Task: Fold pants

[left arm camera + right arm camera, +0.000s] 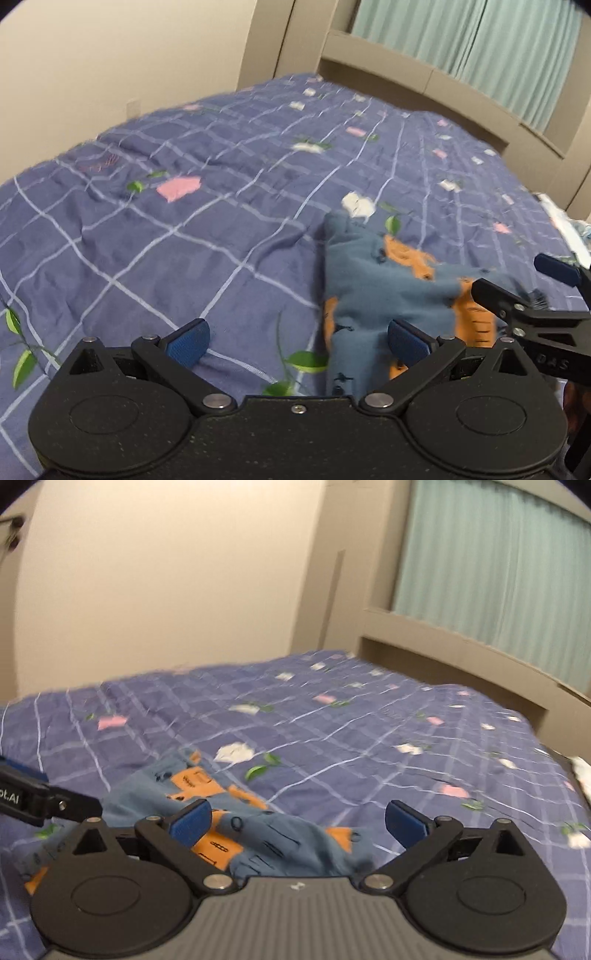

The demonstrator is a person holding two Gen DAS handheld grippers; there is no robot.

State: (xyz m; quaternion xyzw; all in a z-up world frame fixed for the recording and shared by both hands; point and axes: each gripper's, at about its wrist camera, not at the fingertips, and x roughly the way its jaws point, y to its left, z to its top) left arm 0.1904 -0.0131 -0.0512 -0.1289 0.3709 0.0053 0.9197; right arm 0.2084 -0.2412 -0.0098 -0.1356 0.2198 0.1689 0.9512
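The pants [388,291], blue with orange patches, lie bunched in a loose heap on the bed [184,236], not yet flat. The left gripper [299,341] hangs above their left edge with fingers spread and empty; the right gripper [299,821] hangs over the heap, fingers likewise spread, nothing pinched. This looks like a pause between folds: the next move calls for choosing an edge or hem, pinching it, and straightening the cloth.
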